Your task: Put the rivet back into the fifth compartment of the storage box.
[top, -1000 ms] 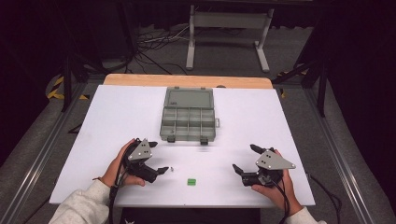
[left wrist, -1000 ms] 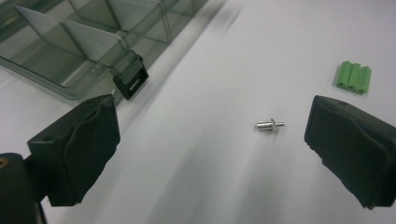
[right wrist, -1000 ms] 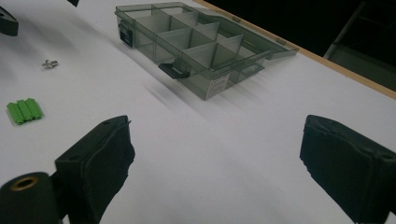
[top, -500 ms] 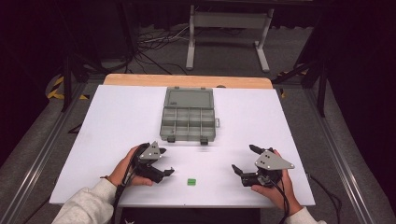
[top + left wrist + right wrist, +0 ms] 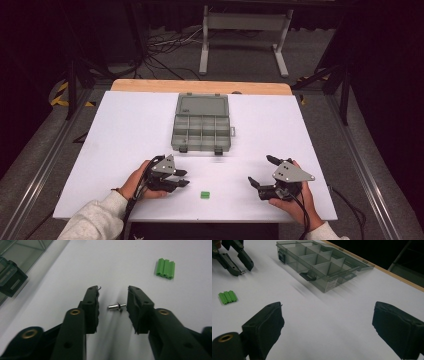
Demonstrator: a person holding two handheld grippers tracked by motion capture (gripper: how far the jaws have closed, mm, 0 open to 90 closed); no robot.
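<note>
rivet [image 5: 116, 306], small and silver, lies on its side on the white table [image 5: 125, 135], in front of the compartment box [image 5: 201, 123] and just left of the green block [image 5: 204, 195]. in the left gripper view it sits between the two black jaws of the left gripper [image 5: 112, 296]: its thin stem end meets the right-hand pad, while a gap shows between its round end and the left-hand pad. those jaws have just been closing around it, and they are not yet pressed on it from both sides. the green block [image 5: 164, 268] lies apart from the rivet, beyond the right-hand jaw. the right gripper [image 5: 262, 171] rests on the table to the right of the green block, well apart from the rivet, its jaws spread wide with bare table between them. the box is open, its lid laid flat behind it.
</note>
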